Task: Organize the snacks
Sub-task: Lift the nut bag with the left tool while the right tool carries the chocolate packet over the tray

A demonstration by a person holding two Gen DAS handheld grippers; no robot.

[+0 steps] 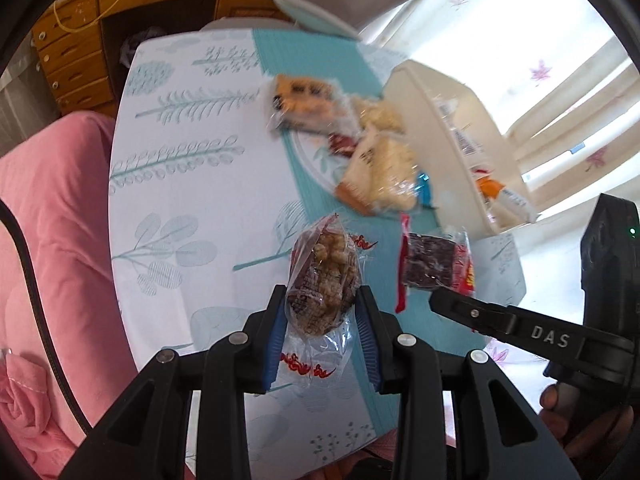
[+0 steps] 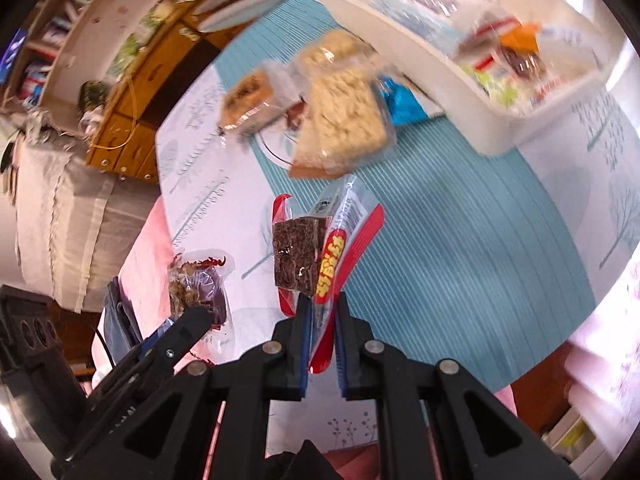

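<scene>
My left gripper point(image 1: 323, 304) is shut on a clear-wrapped walnut-and-date snack point(image 1: 322, 276), held above the table; it also shows in the right wrist view point(image 2: 196, 284). My right gripper point(image 2: 322, 308) is shut on the red edge of a dark bar in a red and clear wrapper point(image 2: 308, 252), also seen in the left wrist view point(image 1: 430, 268). Loose on the table lie pale rice-cracker packs point(image 1: 380, 176) point(image 2: 340, 116), an orange-labelled pack point(image 1: 306, 100) point(image 2: 248, 96) and a blue wrapper point(image 2: 402, 102). A white bin point(image 1: 432, 120) point(image 2: 404, 44) holds several snacks.
The table has a white leaf-print cloth point(image 1: 180, 168) with a teal striped runner point(image 2: 460, 216). A pink cushion point(image 1: 48, 220) lies to the left. A wooden drawer unit point(image 1: 80, 40) stands behind the table. The bin sits at the table's far right corner.
</scene>
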